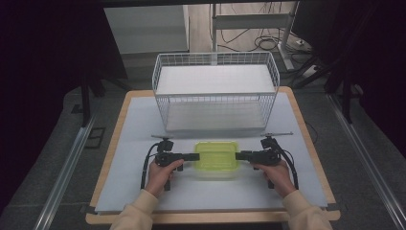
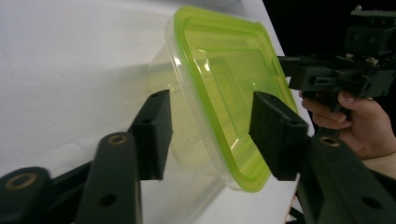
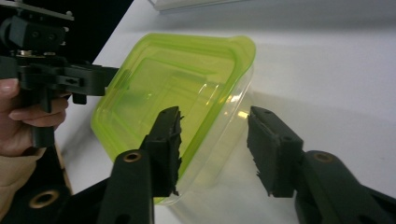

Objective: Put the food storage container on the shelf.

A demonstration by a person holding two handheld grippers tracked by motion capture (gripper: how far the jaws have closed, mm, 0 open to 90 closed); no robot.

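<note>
Seen from above: left gripper (image 1: 196, 156), held in the left hand (image 1: 160, 175), lying level in front of the left half of the wire basket (image 1: 215, 108), jaws pointing inward. In the left gripper view, set half-spread around the short end of the green-lidded container (image 2: 219, 88), one pad at the clear wall, the other over the lid; cannot tell whether pressing or only just touching.

Container (image 1: 216, 159) resting on the white sheet (image 1: 134, 143), just in front of the basket's middle, lid on, nothing visible inside.

Right gripper (image 1: 238, 155), in the right hand (image 1: 276, 175), in front of the basket's right half, mirrored to the left one. In the right gripper view (image 3: 217, 149), also half-spread: one pad on the lid, the other clearly apart from the clear wall, so not yet pinching.

Step in hand, as judged: taking hold of the container from both ends. Next move probably calls for closing both claws evenly on the rim, then lifting level, likely toward the basket; uneven squeeze could tilt or pop the lid.

From the high view: basket, sheet and both forearms, but no pad contact. From the two gripper views: pads, lid edge and the gap, yet hardly anything of the basket.
</note>
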